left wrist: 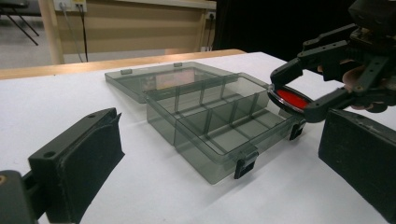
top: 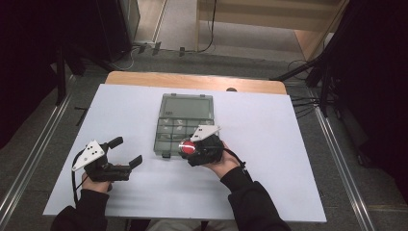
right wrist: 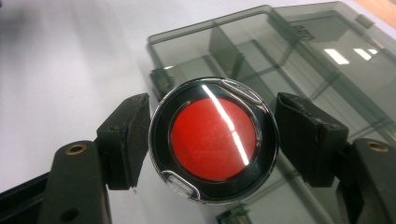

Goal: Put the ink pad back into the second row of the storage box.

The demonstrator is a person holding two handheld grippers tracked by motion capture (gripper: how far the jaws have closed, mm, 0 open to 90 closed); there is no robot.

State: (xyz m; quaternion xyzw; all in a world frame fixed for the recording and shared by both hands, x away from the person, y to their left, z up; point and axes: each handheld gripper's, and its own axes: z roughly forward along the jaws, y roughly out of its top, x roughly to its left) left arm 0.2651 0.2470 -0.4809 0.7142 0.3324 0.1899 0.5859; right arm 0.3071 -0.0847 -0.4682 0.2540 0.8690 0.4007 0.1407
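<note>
At the near left of the white table (top: 288,159), the left gripper (top: 126,152) rests low with its 2 jaws spread apart and nothing between them, apparently idle and out of the way. In the middle lies the smoky organizer box (top: 180,129), lid folded back flat on the far side so its compartments stand ready. Just right of its near corner, the right gripper (top: 188,147) clamps a round red-centred disc (right wrist: 213,139) by the rim, face level, probably for lowering into a compartment.
</note>
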